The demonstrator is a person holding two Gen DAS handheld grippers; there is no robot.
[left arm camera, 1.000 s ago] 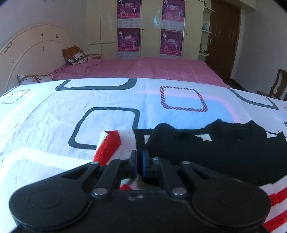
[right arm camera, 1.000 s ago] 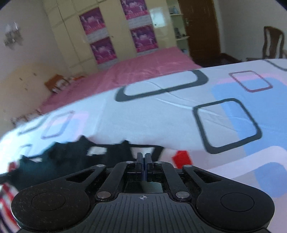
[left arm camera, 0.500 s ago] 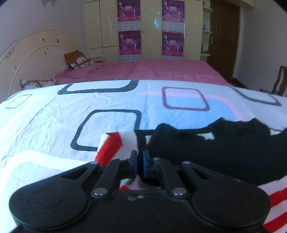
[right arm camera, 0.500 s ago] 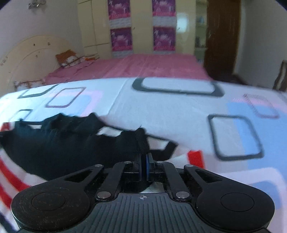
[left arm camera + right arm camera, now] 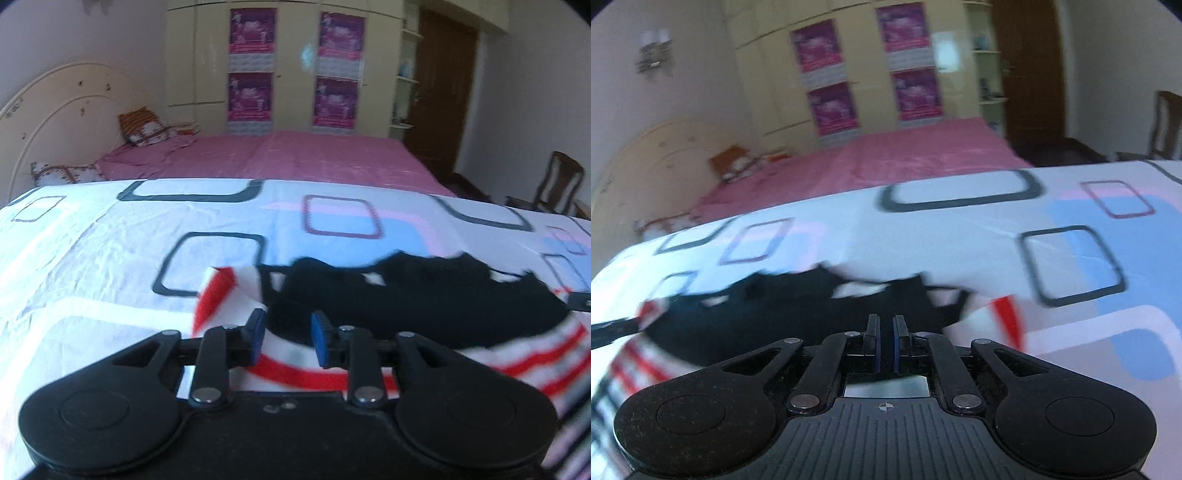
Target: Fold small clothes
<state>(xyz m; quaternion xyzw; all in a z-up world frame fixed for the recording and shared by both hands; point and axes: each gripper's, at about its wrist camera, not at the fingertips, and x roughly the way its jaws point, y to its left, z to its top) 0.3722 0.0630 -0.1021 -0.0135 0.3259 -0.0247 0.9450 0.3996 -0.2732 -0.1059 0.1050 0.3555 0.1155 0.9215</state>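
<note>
A small garment, black on top [image 5: 417,299] with a white and red striped part [image 5: 221,295], lies on the patterned sheet [image 5: 110,258]. My left gripper [image 5: 287,334] is open just above the striped edge, holding nothing. In the right wrist view the same garment [image 5: 768,317] lies ahead and to the left, its red and white end [image 5: 1001,321] to the right. My right gripper [image 5: 884,332] has its jaws a narrow gap apart over the black cloth; the frame is blurred and no cloth shows between them.
The white sheet with black, pink and blue squares covers the work surface. Behind it is a pink bed [image 5: 295,155] with pillows [image 5: 144,129], a cream wardrobe with posters [image 5: 295,70], a dark door [image 5: 443,85] and a wooden chair [image 5: 557,184].
My left gripper has opened and let go of the striped edge. My right gripper's jaws have parted slightly and it has swung, the garment now lower and further left in its view.
</note>
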